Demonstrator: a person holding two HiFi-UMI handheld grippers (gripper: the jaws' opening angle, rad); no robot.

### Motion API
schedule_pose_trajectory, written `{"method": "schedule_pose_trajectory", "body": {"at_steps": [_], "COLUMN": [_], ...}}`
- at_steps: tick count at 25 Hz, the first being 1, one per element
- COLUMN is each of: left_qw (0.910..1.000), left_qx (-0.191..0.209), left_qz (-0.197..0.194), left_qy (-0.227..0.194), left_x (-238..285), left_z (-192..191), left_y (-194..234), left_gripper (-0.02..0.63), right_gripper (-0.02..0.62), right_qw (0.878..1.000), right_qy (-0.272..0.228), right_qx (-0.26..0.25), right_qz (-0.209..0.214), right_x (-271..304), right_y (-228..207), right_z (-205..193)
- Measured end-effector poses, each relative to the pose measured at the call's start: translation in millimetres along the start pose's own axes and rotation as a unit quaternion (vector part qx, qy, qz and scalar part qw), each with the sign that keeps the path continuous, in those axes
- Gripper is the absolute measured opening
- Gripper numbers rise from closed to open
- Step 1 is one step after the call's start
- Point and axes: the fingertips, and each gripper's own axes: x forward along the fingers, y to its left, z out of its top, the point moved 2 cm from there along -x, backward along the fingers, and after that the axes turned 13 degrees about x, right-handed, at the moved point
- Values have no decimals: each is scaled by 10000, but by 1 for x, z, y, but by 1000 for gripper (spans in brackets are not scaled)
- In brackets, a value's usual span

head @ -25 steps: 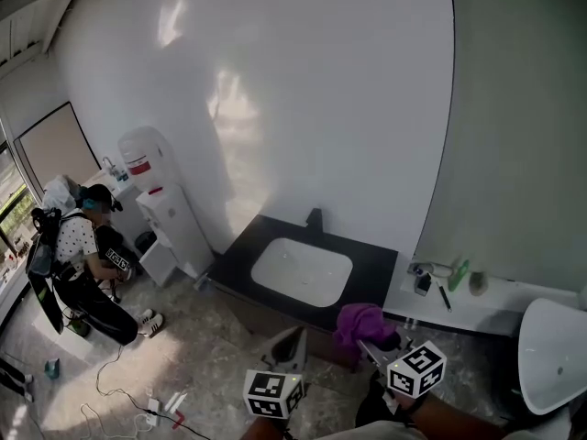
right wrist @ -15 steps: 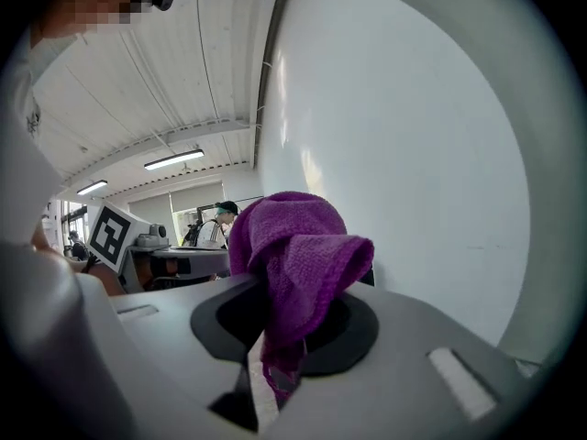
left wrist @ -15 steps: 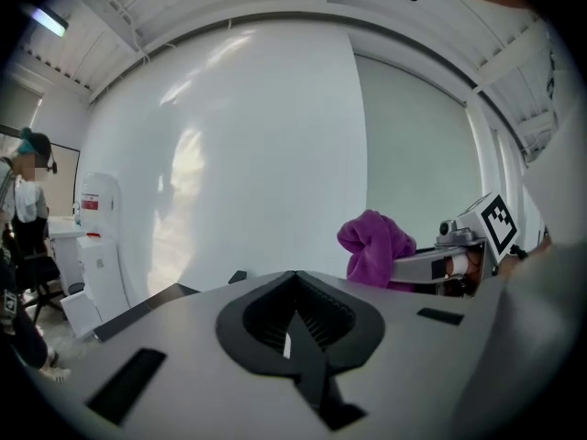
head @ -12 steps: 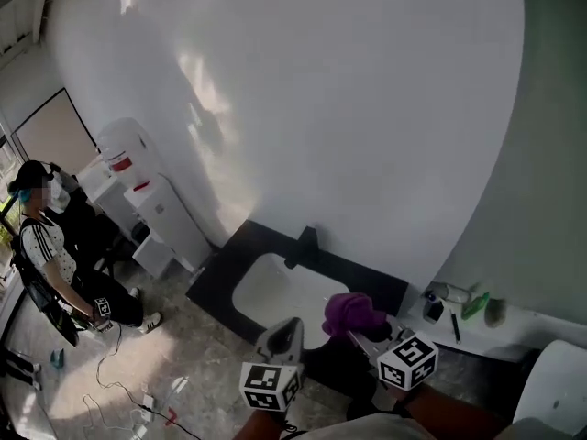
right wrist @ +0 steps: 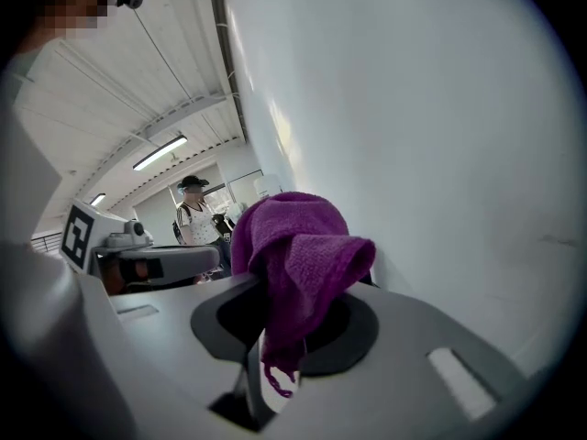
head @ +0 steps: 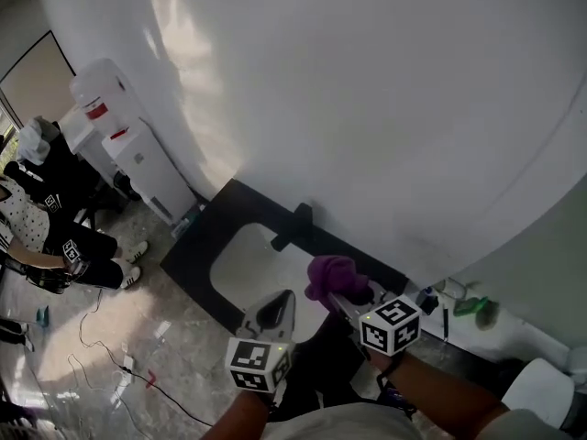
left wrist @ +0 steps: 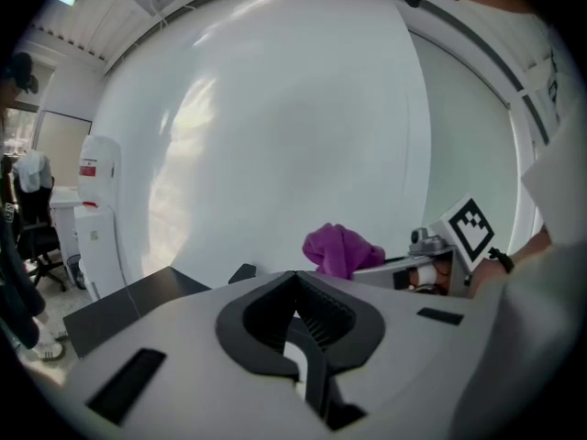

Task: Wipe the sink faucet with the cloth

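A black faucet (head: 292, 225) stands at the back of a white sink basin (head: 248, 262) set in a black counter (head: 194, 255). My right gripper (head: 336, 291) is shut on a bunched purple cloth (head: 332, 276), which hangs over the basin's right side, a little short of the faucet. The right gripper view shows the cloth (right wrist: 295, 236) draped over the jaws and hiding the tips. My left gripper (head: 282, 301) is shut with nothing in it, over the counter's near edge. From the left gripper view the cloth (left wrist: 341, 248) shows ahead and to the right of the jaws.
A white wall rises right behind the counter. A white water dispenser (head: 117, 149) stands to the left, with seated people (head: 37, 218) beyond it. A white shelf (head: 477, 324) with small items lies to the right. Cables (head: 119, 360) trail on the floor.
Both grippers and the head view have come forward to the sink. The cloth has gone from in front of the counter to over the basin, close to the faucet.
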Motion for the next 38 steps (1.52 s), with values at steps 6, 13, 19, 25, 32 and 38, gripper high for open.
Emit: {"method": "schedule_pose_trajectory", "body": {"at_steps": [6, 13, 19, 25, 32, 38], "left_qw": [9999, 9992, 9978, 9986, 9983, 9980], "left_qx": [-58, -173, -358, -201, -260, -312], "left_qz": [-27, -64, -174, -270, -250, -358], "left_qy": [157, 365, 535, 419, 448, 410], "left_x": [24, 39, 57, 62, 57, 59], "left_z": [-10, -35, -66, -48, -50, -54], "left_y": [26, 47, 70, 70, 68, 62], "left_gripper": [6, 6, 6, 6, 6, 6], "right_gripper": [71, 71, 69, 71, 69, 71], "right_qw": [9984, 9903, 9873, 9906, 9885, 9803], "right_qy": [49, 684, 1257, 776, 950, 1712], "right_qx": [-234, -344, -876, -941, -869, -918], "right_qz": [-507, -1158, -407, -618, -792, -355], "right_x": [119, 222, 234, 229, 231, 209], "right_y": [-69, -139, -81, -97, -118, -85], "right_z": [66, 62, 7, 50, 43, -43]}}
